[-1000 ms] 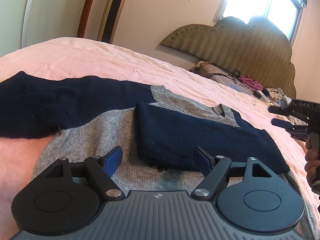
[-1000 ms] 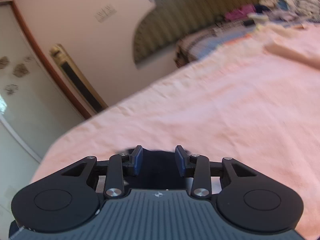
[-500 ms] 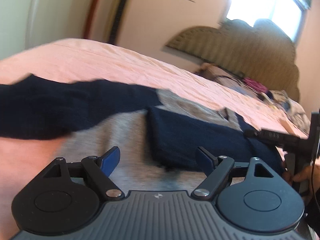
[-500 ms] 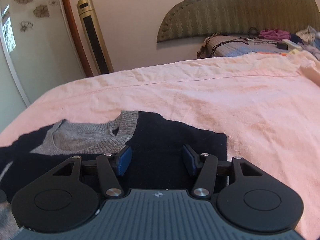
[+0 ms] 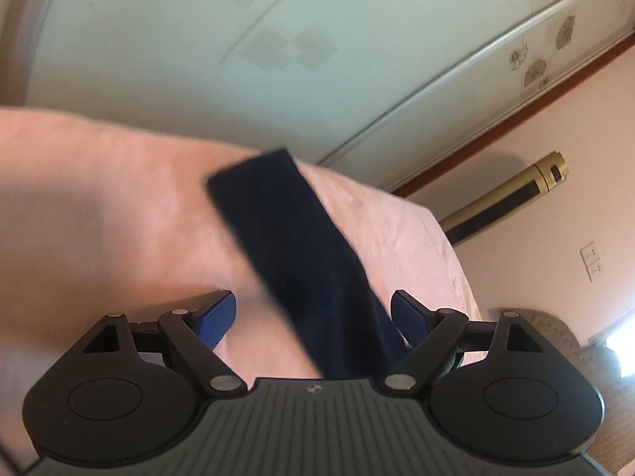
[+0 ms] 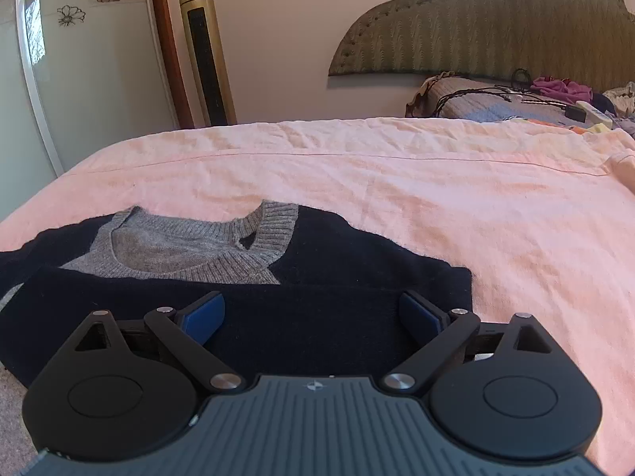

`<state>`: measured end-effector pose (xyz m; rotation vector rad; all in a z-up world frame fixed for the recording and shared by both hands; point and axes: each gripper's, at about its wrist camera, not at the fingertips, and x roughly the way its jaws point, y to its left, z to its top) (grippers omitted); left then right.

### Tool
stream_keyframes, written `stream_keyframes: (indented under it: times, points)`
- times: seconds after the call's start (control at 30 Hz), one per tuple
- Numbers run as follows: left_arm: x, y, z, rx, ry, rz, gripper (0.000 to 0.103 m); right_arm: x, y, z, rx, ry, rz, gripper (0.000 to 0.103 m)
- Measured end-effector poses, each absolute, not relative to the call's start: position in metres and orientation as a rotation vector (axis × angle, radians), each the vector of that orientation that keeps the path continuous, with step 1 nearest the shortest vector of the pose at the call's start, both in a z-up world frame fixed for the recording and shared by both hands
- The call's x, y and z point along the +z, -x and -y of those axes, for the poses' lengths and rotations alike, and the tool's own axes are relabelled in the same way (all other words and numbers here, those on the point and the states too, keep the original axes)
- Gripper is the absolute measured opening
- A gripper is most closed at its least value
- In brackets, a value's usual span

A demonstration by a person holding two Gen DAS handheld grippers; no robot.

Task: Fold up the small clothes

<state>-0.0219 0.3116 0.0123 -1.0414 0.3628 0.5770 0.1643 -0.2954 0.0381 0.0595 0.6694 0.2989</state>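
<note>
Sweater (image 6: pixel 325 273) lies flat on the pink bed (image 6: pixel 456 206), toward its left edge, gray collar facing the far edge. One navy sleeve is folded across the chest. Right gripper (image 6: pixel 313 313) over that fold, jaws just opened wide, pads off the cloth. Left gripper (image 5: pixel 313 317) jaws apart, other sleeve (image 5: pixel 285 230) running between them, ungripped; view blurred.

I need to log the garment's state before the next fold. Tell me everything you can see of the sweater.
The sweater is a knit in navy and grey, with a ribbed grey neckband. It lies flat on the pink bedsheet. One navy sleeve is folded across the chest; the other sleeve stretches out straight over the sheet. Both claws hover open above it, touching nothing.
</note>
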Motion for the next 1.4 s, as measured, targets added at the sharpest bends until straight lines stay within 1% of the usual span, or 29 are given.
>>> stream_keyframes:
  times: [0.07, 0.1, 0.17, 0.2, 0.23, 0.27, 0.37, 0.5, 0.57, 0.67, 0.73, 0.77, 0.83, 0.9, 1.0, 1.03, 1.1, 1.13, 1.17, 1.3, 1.4]
  points:
    - [0.014, 0.006, -0.315, 0.557, 0.993, -0.371, 0.085, 0.038, -0.164, 0.296, 0.299, -0.063, -0.669, 0.096]
    - [0.014, -0.003, -0.316, 0.564, 0.954, -0.382, 0.083, 0.039, -0.164, 0.296, 0.298, -0.065, -0.669, 0.097]
    - [0.016, -0.014, -0.314, 0.62, 0.874, -0.403, 0.056, 0.039, -0.164, 0.298, 0.3, -0.075, -0.668, 0.097]
    - [0.017, -0.019, -0.312, 0.649, 0.833, -0.422, 0.047, 0.039, -0.164, 0.298, 0.3, -0.08, -0.668, 0.097]
    - [0.018, -0.025, -0.311, 0.666, 0.807, -0.448, 0.023, 0.039, -0.164, 0.298, 0.3, -0.082, -0.667, 0.097]
    - [0.016, -0.024, -0.312, 0.671, 0.802, -0.474, 0.012, 0.039, -0.164, 0.298, 0.299, -0.084, -0.667, 0.098]
    - [0.02, -0.021, -0.305, 0.697, 0.752, -0.485, 0.006, 0.04, -0.164, 0.299, 0.301, -0.09, -0.667, 0.098]
    - [0.043, -0.03, -0.266, 0.663, 0.639, -0.451, 0.006, 0.04, -0.164, 0.3, 0.304, -0.093, -0.668, 0.099]
    - [0.059, -0.04, -0.232, 0.568, 0.602, -0.419, 0.006, 0.04, -0.164, 0.3, 0.306, -0.093, -0.669, 0.1]
    - [0.08, -0.059, -0.155, 0.34, 0.459, -0.384, 0.006, 0.04, -0.164, 0.3, 0.308, -0.098, -0.669, 0.1]
    - [0.085, -0.066, -0.091, 0.14, 0.326, -0.391, 0.006, 0.04, -0.164, 0.3, 0.309, -0.1, -0.668, 0.1]
    - [0.083, -0.068, -0.061, 0.012, 0.267, -0.422, 0.007, 0.04, -0.164, 0.301, 0.309, -0.103, -0.668, 0.1]
    - [0.069, -0.073, -0.008, -0.232, 0.169, -0.55, 0.01, 0.04, -0.164, 0.302, 0.312, -0.112, -0.667, 0.1]
    - [0.052, -0.072, 0.021, -0.335, 0.142, -0.653, 0.01, 0.04, -0.164, 0.305, 0.317, -0.126, -0.666, 0.1]
    - [0.035, -0.061, 0.027, -0.357, 0.133, -0.734, 0.017, 0.04, -0.165, 0.307, 0.322, -0.144, -0.665, 0.1]
    - [0.034, -0.054, 0.022, -0.355, 0.138, -0.727, 0.022, 0.04, -0.165, 0.307, 0.322, -0.146, -0.665, 0.1]
    - [0.033, -0.036, 0.003, -0.356, 0.173, -0.68, 0.042, 0.04, -0.165, 0.306, 0.325, -0.148, -0.665, 0.101]
    - [0.032, -0.027, -0.005, -0.349, 0.185, -0.652, 0.07, 0.04, -0.165, 0.307, 0.327, -0.151, -0.665, 0.101]
    - [0.031, -0.015, -0.01, -0.323, 0.186, -0.628, 0.087, 0.04, -0.165, 0.307, 0.328, -0.153, -0.665, 0.101]
    - [0.022, 0.003, -0.048, -0.219, 0.233, -0.607, 0.088, 0.041, -0.165, 0.305, 0.321, -0.133, -0.669, 0.102]
    - [0.014, 0.006, -0.074, -0.158, 0.37, -0.604, 0.088, 0.049, -0.165, 0.305, 0.304, -0.14, -0.71, 0.102]
